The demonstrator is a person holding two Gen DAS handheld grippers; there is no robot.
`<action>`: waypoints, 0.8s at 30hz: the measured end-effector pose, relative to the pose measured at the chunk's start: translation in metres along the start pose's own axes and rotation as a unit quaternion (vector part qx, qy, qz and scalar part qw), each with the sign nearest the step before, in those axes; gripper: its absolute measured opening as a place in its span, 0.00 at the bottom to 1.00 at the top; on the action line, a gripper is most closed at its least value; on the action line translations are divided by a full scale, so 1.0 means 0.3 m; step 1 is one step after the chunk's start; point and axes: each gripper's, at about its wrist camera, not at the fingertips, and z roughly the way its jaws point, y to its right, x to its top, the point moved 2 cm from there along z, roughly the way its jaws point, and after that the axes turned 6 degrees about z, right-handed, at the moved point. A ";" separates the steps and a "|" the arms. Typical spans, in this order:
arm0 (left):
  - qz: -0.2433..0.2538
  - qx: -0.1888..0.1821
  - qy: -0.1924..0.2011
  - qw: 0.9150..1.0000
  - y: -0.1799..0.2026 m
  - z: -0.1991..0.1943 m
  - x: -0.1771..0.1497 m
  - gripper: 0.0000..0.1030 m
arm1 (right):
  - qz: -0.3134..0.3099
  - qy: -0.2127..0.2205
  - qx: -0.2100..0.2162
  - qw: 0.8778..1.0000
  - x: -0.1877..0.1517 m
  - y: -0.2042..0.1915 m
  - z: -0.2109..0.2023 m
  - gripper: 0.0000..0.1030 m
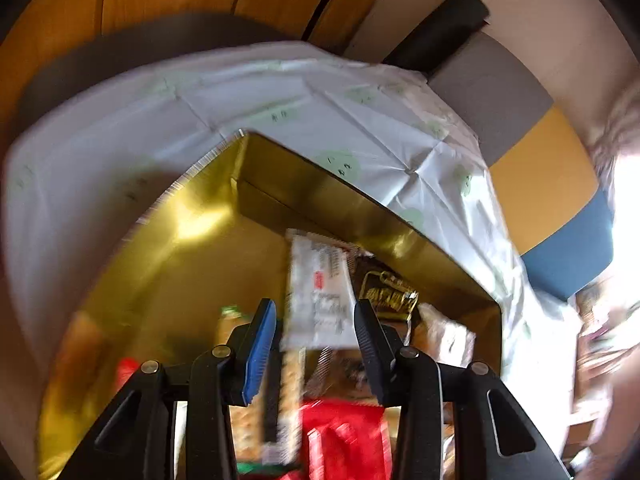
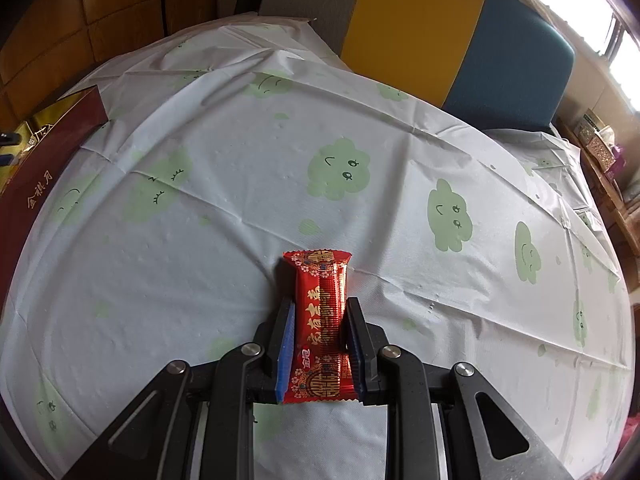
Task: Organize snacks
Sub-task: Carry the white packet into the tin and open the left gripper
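The worktop (image 2: 240, 160) wears a pale cloth printed with green clouds. At its left edge sits the gold-lined box (image 1: 192, 216), dark red outside, already holding several snacks. Above the box the left tool (image 1: 316, 320) hangs released, a blurred white packet (image 1: 316, 300) between its spread fingers; whether they touch it is unclear. Well right of the box, the right tool (image 2: 320, 320) is clenched on a red candy packet (image 2: 320, 316) just over the cloth.

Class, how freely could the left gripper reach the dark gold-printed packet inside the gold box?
Probably yes: the left gripper is open above the gold box, and the dark packet lies uncovered just right of the white packet.
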 end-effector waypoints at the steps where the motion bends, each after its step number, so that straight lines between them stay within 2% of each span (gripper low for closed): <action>1: 0.018 0.012 0.010 1.000 0.009 -0.026 -0.014 0.40 | -0.001 0.001 -0.001 1.000 0.000 -0.001 0.000 0.24; 5: 0.097 0.038 0.044 0.994 0.080 -0.133 -0.111 0.40 | -0.007 0.002 -0.006 1.000 0.002 -0.004 0.002 0.24; 8: 0.133 0.053 0.059 0.988 0.115 -0.194 -0.187 0.40 | -0.010 0.003 -0.009 1.000 0.000 -0.007 0.000 0.24; 18: 0.165 0.064 0.075 0.981 0.166 -0.313 -0.338 0.40 | -0.014 0.009 -0.015 1.000 -0.007 -0.011 -0.005 0.23; 24: 0.178 0.070 0.082 0.978 0.177 -0.360 -0.384 0.40 | -0.013 0.010 -0.015 1.000 -0.010 -0.009 -0.010 0.23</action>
